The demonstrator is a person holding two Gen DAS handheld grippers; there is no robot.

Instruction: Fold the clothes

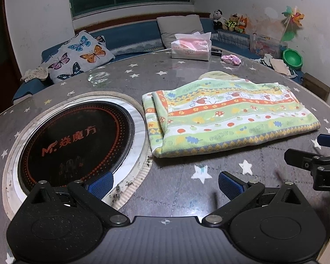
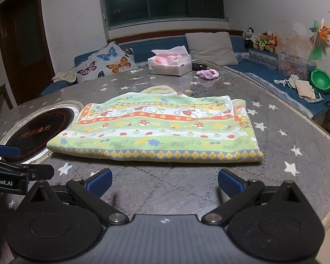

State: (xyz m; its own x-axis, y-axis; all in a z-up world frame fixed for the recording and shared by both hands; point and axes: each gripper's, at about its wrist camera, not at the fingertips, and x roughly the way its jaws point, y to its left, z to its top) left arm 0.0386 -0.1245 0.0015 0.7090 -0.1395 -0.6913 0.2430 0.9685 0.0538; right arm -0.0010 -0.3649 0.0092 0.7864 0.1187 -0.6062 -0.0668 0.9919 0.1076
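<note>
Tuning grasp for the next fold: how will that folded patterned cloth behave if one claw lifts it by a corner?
The patterned cloth is probably floppy: its layers lie flat and follow the table, so a lifted corner would likely peel open the stack. It looks light. On that glossy tabletop it may slide if pushed.

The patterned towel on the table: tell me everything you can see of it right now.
The patterned towel looks like soft terry cloth, banded in green, white, orange and yellow with mushrooms, apples, leaves and rabbits. It lies folded in layers, flat on the star-print table cover, its left end beside the round inset cooktop. A pale yellowish piece peeks from under its far edge. Neither the left gripper nor the right gripper touches it; both are open.
</note>
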